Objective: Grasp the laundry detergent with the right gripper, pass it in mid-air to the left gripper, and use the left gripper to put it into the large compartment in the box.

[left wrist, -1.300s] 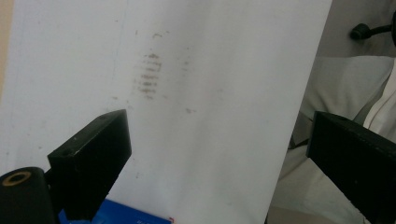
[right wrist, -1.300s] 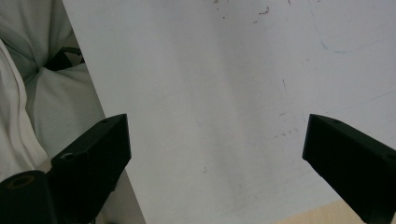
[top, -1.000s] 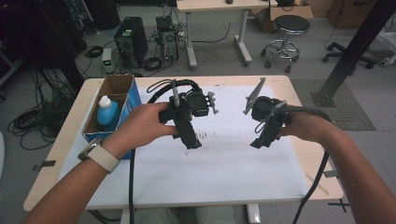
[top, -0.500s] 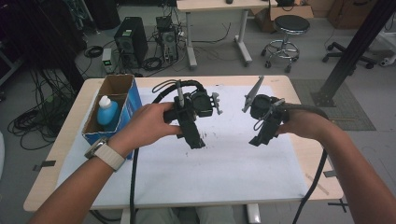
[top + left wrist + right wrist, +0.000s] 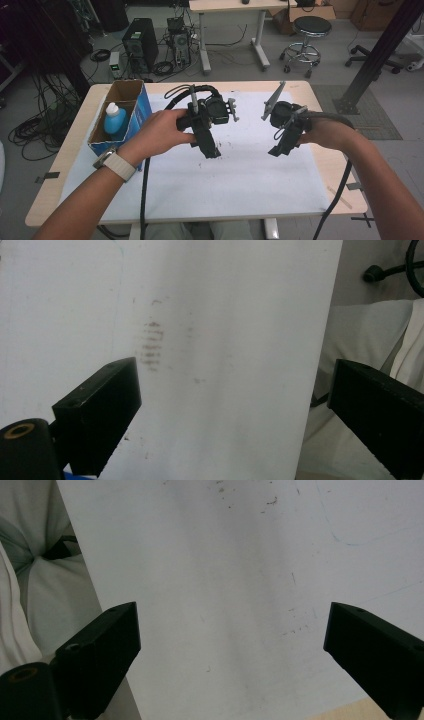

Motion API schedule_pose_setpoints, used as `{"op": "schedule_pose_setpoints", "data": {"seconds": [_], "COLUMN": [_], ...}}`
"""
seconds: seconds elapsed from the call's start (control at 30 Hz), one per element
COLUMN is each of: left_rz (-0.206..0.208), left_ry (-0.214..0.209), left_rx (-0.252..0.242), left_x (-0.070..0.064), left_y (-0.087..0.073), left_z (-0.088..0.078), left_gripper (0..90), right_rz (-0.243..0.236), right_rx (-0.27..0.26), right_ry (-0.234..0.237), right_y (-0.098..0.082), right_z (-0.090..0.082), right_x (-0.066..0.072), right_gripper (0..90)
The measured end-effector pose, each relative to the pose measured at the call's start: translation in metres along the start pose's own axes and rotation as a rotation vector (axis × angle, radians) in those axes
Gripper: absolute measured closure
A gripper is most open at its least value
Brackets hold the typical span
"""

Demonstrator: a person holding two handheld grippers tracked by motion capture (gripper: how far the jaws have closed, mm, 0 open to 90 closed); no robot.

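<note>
While both claws hang spread with nothing between their jaws, white sheet [image 5: 240, 175] lies beneath left claw [image 5: 211, 151] and right claw [image 5: 278, 150]; blue bottle [image 5: 114, 121] stands well left of left claw.

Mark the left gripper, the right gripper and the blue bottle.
left gripper [image 5: 210, 150], high view, between its jaw tips.
right gripper [image 5: 278, 150], high view, between its jaw tips.
blue bottle [image 5: 115, 123], high view, on its blue body inside the box.

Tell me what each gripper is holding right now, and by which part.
Nothing is held. The left gripper and the right gripper both have their jaws wide apart, with only the white sheet on the table showing between them.
</note>
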State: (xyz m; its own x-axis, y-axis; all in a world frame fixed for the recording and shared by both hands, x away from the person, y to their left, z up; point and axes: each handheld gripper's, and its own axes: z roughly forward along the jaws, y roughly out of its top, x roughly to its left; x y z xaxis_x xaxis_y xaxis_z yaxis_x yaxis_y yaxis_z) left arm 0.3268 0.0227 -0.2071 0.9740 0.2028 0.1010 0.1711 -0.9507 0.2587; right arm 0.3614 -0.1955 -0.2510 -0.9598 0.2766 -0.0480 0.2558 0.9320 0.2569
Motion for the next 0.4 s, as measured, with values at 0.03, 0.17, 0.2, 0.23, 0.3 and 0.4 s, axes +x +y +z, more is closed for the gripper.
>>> {"op": "schedule_pose_setpoints", "data": {"seconds": [0.03,0.17,0.2,0.23,0.3,0.4], "left_rz": [-0.001,-0.011,-0.009,-0.01,-0.01,-0.01], "left_ry": [0.0,0.0,0.001,0.002,0.0,-0.001], "left_rx": [0.002,-0.002,0.0,0.0,-0.003,0.001], "left_x": [0.0002,0.0008,0.0012,0.0014,0.0016,0.0016], "left_y": [0.0001,-0.0007,-0.0009,-0.0011,-0.0014,-0.0013], "left_z": [-0.0002,-0.0001,-0.0004,-0.0003,-0.0002,0.0004], "left_gripper": [7.5,7.5,7.5,7.5,7.5,7.6], "right_rz": [-0.004,-0.002,-0.002,-0.001,0.0,0.0], "right_rx": [-0.002,0.002,0.003,0.002,0.003,0.003], "right_ry": [0.001,0.004,0.004,0.004,0.004,0.005], "right_y": [0.0003,0.0002,-0.0002,-0.0005,-0.0012,-0.0024], "right_z": [0.0005,0.0023,0.0026,0.0029,0.0031,0.0036], "right_x": [0.0002,0.0006,0.0005,0.0006,0.001,0.0011], "right_gripper": [7.8,7.8,7.8,7.8,7.8,7.9]}}
